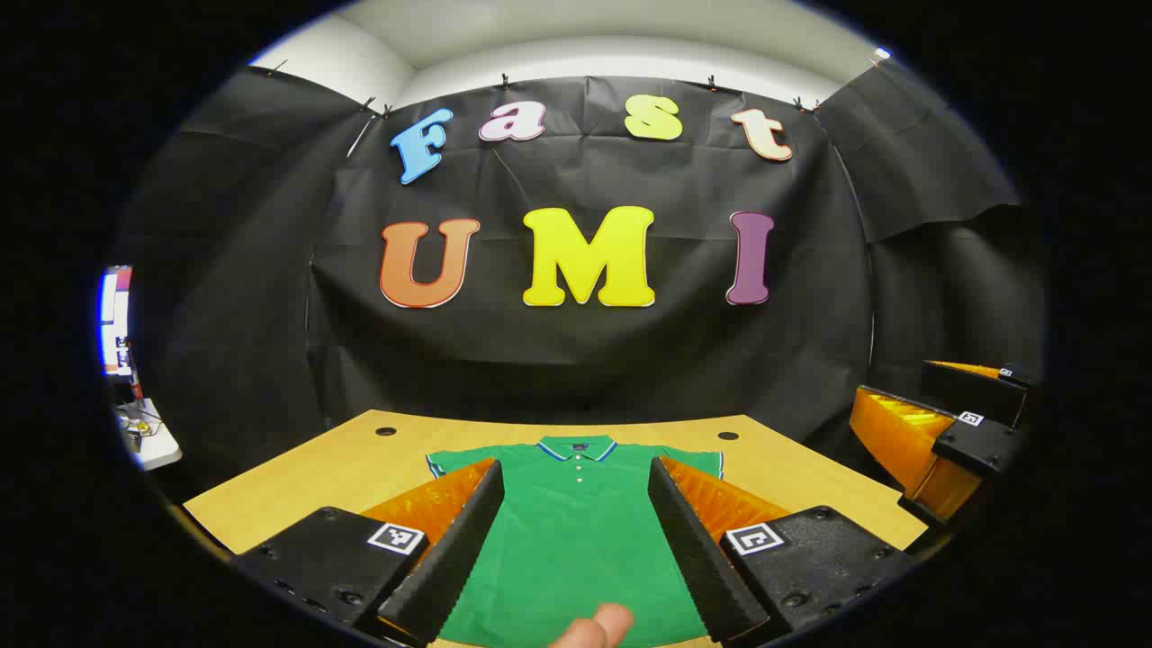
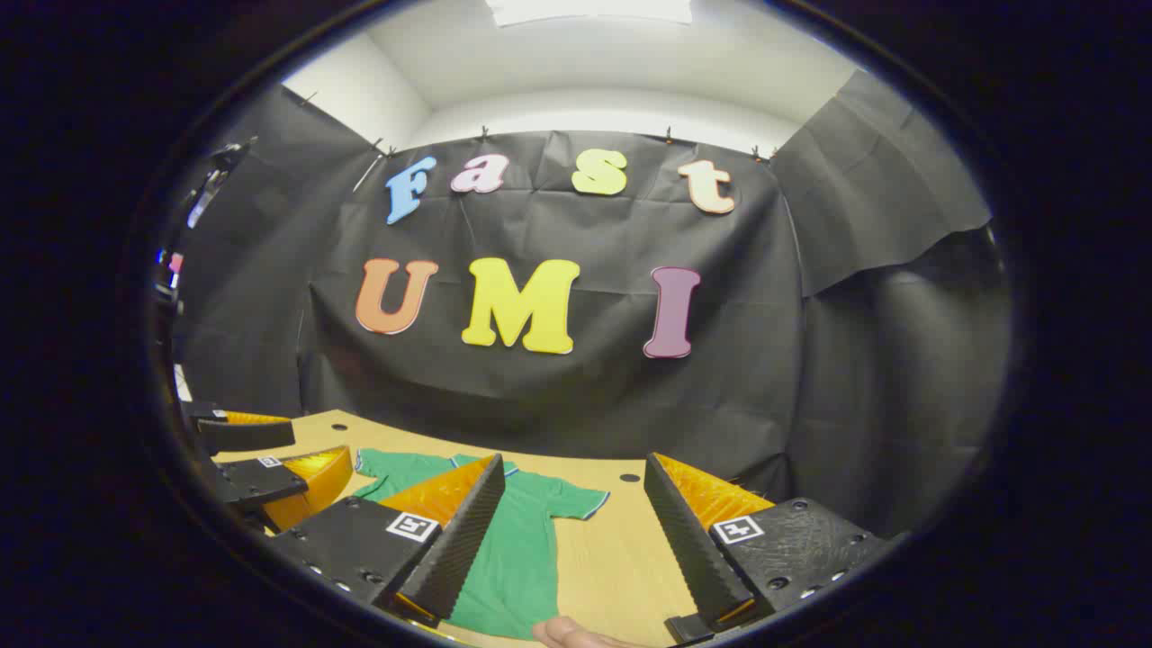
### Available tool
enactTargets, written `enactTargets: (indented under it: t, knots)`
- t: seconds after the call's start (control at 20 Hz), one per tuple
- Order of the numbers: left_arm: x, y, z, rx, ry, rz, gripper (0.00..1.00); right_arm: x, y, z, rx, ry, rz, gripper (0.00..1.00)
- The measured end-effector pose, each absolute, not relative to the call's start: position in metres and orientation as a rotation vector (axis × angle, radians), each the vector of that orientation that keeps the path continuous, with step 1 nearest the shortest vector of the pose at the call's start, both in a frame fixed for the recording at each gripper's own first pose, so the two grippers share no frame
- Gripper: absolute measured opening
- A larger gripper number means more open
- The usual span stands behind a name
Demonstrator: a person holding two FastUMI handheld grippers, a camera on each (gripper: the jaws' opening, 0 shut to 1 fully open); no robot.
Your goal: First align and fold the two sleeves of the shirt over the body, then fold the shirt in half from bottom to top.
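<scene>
We saw the green short-sleeved polo shirt with a blue-and-white trimmed collar (image 1: pixel 576 522) lying flat, collar away from us, on the pale wooden desk (image 1: pixel 297 486), both sleeves spread out and unfolded. The left claw (image 1: pixel 576 549) hung above the shirt's body with jaws wide and holding nothing; the right claw (image 2: pixel 576 540) hung wide and empty too, just off the shirt's right sleeve (image 2: pixel 567 499). We judged sleeve folding not yet begun: each claw should pinch a sleeve near its cuff and lay both inward evenly. We could read no brand on the shirt.
</scene>
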State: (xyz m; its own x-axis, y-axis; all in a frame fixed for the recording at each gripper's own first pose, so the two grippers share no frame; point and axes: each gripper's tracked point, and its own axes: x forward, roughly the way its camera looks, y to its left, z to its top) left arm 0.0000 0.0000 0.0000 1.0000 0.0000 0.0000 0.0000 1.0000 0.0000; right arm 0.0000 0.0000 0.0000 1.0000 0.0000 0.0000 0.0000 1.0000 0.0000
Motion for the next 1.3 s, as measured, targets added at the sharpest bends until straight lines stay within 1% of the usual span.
enactTargets:
  t: [0.15,0.2,0.4,0.75,0.85,1.05,1.2,1.3]
  knots:
    - [0.002,0.000,-0.002,0.001,0.005,-0.007,1.00,0.002,0.009,-0.003,-0.003,0.015,0.018,0.96]
    - [0.002,0.001,-0.003,-0.002,0.007,-0.003,1.00,0.004,0.010,-0.004,-0.003,0.018,0.019,0.94]
    - [0.008,0.006,-0.007,-0.011,0.017,0.002,1.00,0.008,0.012,-0.013,-0.010,0.040,0.023,0.95]
    - [0.018,0.010,-0.016,-0.029,0.046,0.005,1.00,0.012,0.003,-0.021,-0.005,0.056,0.007,0.96]
    - [0.020,0.013,-0.019,-0.028,0.049,0.011,1.00,0.019,-0.003,-0.021,0.005,0.053,-0.008,0.94]
    - [0.028,0.016,-0.022,-0.038,0.048,0.014,1.00,0.046,-0.006,-0.031,0.011,0.074,-0.020,0.95]
    - [0.034,0.016,-0.022,-0.029,0.039,0.016,1.00,0.086,-0.007,-0.047,0.003,0.103,-0.005,0.95]
    - [0.038,0.015,-0.024,-0.014,0.030,0.017,1.00,0.124,-0.012,-0.070,-0.006,0.148,-0.003,0.95]
